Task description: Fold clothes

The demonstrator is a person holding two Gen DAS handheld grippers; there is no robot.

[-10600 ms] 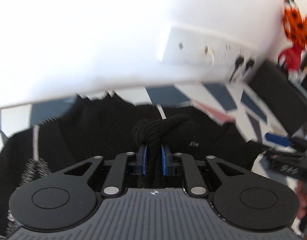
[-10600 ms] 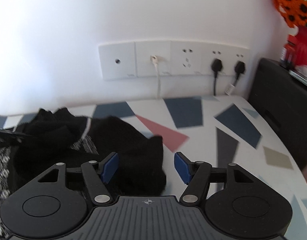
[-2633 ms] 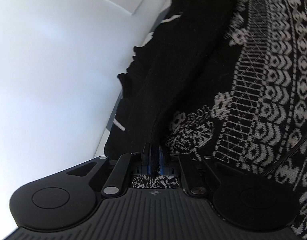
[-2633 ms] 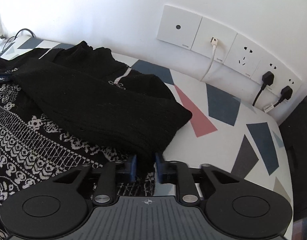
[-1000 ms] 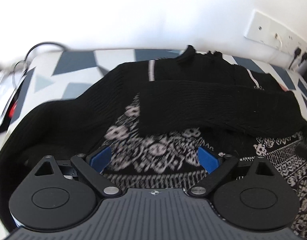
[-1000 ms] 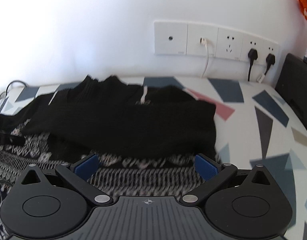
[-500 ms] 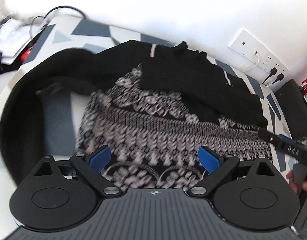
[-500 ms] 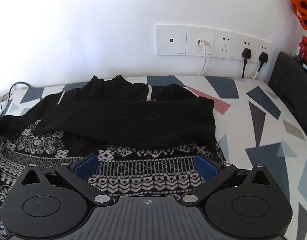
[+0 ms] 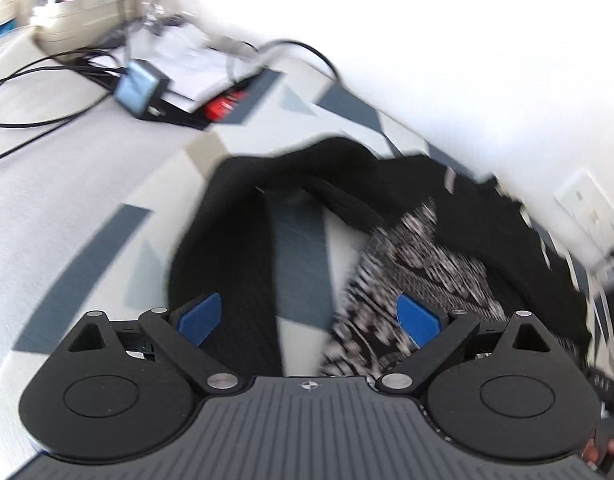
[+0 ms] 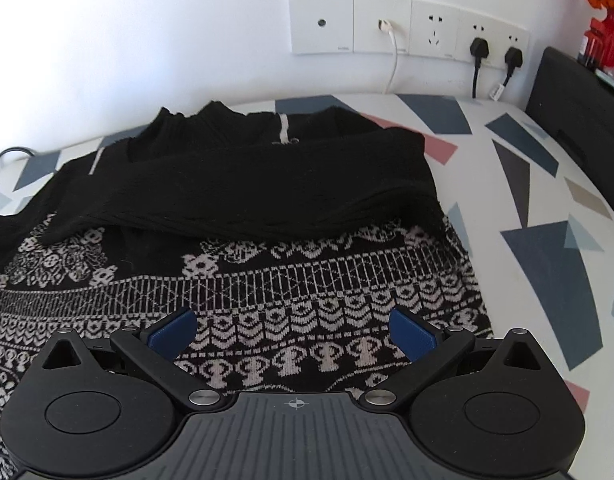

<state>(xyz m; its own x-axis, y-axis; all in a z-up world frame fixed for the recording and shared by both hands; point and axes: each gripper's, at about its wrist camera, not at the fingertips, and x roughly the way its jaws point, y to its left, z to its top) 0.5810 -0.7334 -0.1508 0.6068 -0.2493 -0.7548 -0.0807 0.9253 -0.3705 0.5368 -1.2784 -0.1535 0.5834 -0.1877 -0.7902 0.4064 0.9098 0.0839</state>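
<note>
On the patterned tabletop (image 10: 555, 184), a black sweater (image 10: 291, 280) with a white knitted design lies spread flat, filling the middle of the right wrist view from about nine o'clock across to three o'clock. One sleeve (image 10: 243, 188) is already folded across the chest, a plain black band running from ten o'clock to two o'clock just under the collar (image 10: 227, 120). The right gripper (image 10: 291, 332) hovers over the lower hem with its jaws spread wide and nothing between them. The left gripper (image 9: 307, 316) is likewise released and empty; its view is smeared by motion (so fine detail is hard to read), but it shows the other sleeve (image 9: 227, 248) trailing out unfolded, curving from twelve o'clock down to six o'clock past the left blue pad, with bare table between it and the patterned body (image 9: 423, 256) at two o'clock. Judging by this, the fold is roughly a third done: one sleeve is in, the second has yet to be brought over, and the body is not yet doubled up from the hem. Cables and a small box (image 9: 141, 88) sit well apart at ten o'clock, while wall sockets (image 10: 407, 26) line the wall at twelve o'clock.
</note>
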